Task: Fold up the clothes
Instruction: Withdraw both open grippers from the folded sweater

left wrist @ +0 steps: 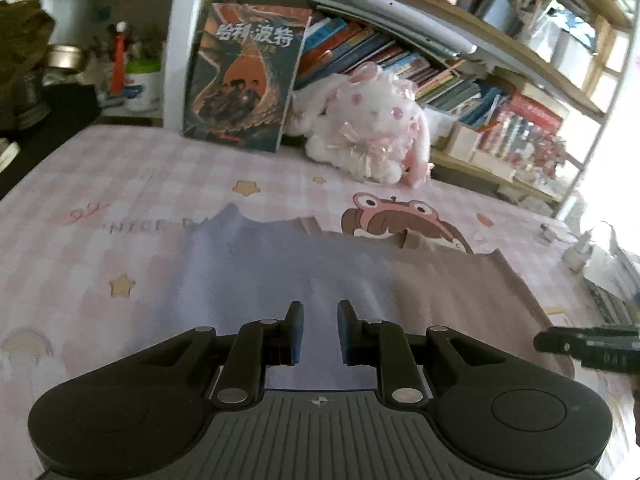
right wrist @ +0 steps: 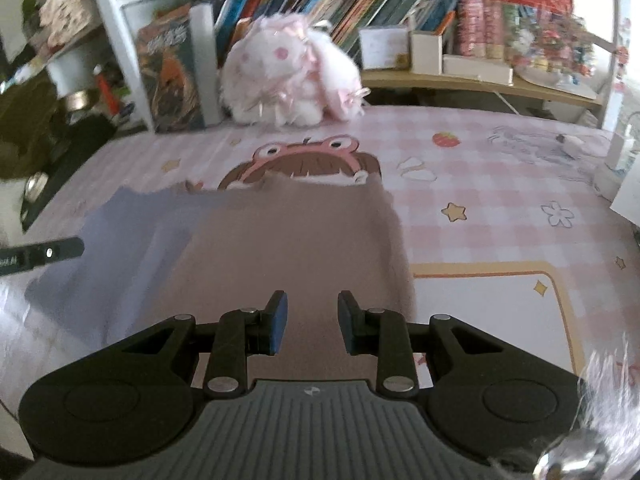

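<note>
A flat garment lies on the pink checked table cover, lilac-blue on its left part (left wrist: 256, 264) and mauve-brown on its right part (left wrist: 460, 292). In the right wrist view the brown part (right wrist: 296, 240) fills the middle and the lilac part (right wrist: 120, 232) lies to the left. My left gripper (left wrist: 320, 334) is open and empty, hovering over the lilac part. My right gripper (right wrist: 312, 324) is open and empty over the brown part. The right gripper's tip shows at the left wrist view's right edge (left wrist: 580, 344); the left gripper's tip shows at the right wrist view's left edge (right wrist: 44, 256).
A pink-and-white plush rabbit (left wrist: 372, 128) and an upright book (left wrist: 244, 76) stand at the table's far edge before packed bookshelves (right wrist: 400, 4). The cover (right wrist: 500, 200) has cartoon prints. Small white items sit at the far right (right wrist: 620, 164). Jars stand at the left (left wrist: 140, 80).
</note>
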Available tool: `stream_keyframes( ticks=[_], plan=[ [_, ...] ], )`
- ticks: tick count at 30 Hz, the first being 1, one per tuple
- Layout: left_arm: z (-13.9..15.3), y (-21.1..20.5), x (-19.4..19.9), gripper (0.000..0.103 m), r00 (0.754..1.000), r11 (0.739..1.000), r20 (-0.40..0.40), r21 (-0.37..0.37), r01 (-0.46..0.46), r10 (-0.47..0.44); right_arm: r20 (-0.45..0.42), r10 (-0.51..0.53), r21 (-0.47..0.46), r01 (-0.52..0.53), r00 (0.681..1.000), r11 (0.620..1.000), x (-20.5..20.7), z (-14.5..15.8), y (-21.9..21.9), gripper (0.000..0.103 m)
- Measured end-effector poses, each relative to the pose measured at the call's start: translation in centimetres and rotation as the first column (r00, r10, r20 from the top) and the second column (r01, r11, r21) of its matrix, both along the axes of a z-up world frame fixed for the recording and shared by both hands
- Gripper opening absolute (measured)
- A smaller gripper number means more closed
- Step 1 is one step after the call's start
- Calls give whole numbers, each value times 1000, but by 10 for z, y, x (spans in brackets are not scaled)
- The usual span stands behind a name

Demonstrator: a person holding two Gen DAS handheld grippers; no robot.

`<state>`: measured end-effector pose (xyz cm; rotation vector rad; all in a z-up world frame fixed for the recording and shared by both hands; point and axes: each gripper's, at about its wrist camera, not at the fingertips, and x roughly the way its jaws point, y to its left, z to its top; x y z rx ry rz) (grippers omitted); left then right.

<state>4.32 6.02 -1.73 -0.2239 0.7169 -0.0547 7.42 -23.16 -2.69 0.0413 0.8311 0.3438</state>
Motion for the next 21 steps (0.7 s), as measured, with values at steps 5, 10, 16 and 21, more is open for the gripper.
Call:
stream_keyframes(
  ticks=[5, 10, 16, 21],
  plan=[
    [-2, -39, -19, 19, 993, 994, -45, 30, -104, 105, -2, 109, -61, -109, 994, 992, -4, 0, -20, 26],
    [-6, -75, -41, 19, 985, 986, -58, 59, -157, 160, -25, 187, -77, -189, 982, 979, -11, -1, -49, 28],
    [-12, -109, -69, 19, 970, 973, -78, 59, -225, 229, -46, 298, -100, -301, 954, 948, -24, -8, -72, 32],
    [-11, -130, -85, 20, 963, 965, -89, 84, -248, 255, -54, 368, -100, -372, 928, 923, -35, -11, -84, 36]
  ],
)
